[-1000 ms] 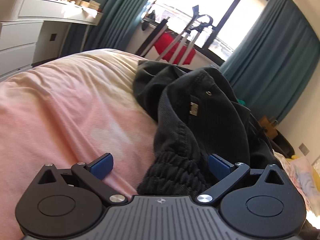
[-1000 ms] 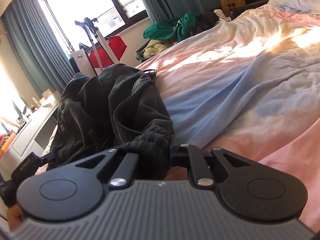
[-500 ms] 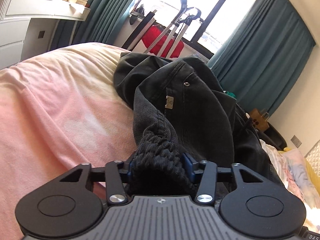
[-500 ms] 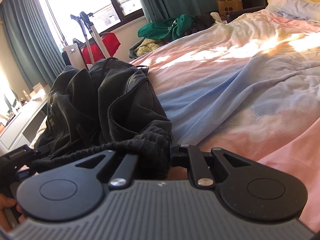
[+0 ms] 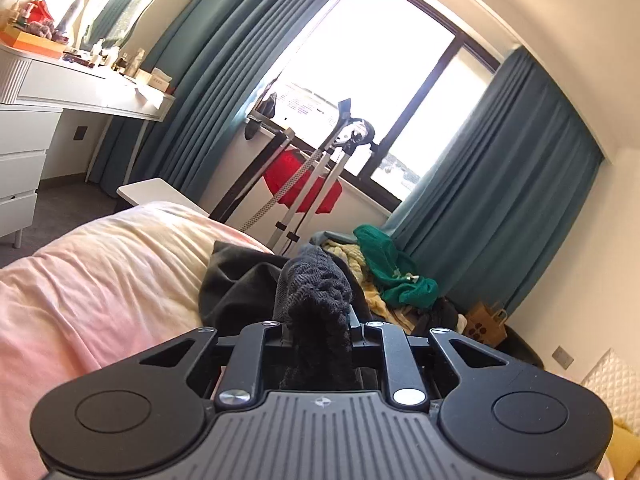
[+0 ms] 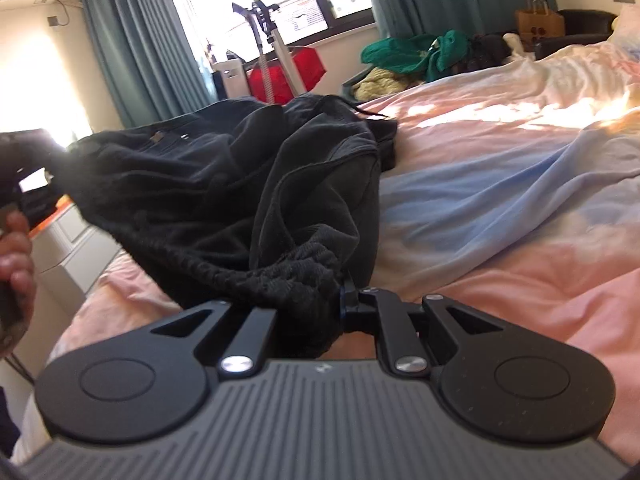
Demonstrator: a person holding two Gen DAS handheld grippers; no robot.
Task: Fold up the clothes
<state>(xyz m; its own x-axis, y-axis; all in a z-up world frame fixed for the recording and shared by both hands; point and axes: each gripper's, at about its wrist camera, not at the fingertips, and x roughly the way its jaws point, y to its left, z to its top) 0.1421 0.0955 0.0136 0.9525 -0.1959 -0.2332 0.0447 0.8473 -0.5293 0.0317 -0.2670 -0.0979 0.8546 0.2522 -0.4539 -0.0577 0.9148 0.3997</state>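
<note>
Left tool (image 5: 318, 326): jaws closing, ribbed elastic waistband of the black trousers (image 5: 316, 300) bunched between them and pressed on both sides. Fabric stood up in a knot above the jaw line, with the rest of the garment dropping away behind it onto the bed (image 5: 100, 280).

Right tool (image 6: 316, 300): jaws nearly together, clamped on another section of the same waistband. A blue pad edge showed at the right of the bunch; the left finger was buried under cloth.

In the right wrist view the waistband ran taut from the right tool up and left to the left tool at the frame edge, blurred there, with a hand (image 6: 14, 264) beneath it. The black trousers (image 6: 240, 184) hung between the two grips as a crumpled mass, the far end resting on the pink and blue duvet (image 6: 500, 200).

Background: teal curtains (image 5: 500, 200) either side of the window (image 5: 380, 72), a garment steamer (image 5: 340, 152) with a red item behind it, and a heap of green and yellow clothes (image 5: 392, 272) by the wall. A white dresser (image 5: 48, 92) sat at left, and a brown paper bag (image 5: 486, 322) was on the floor.
</note>
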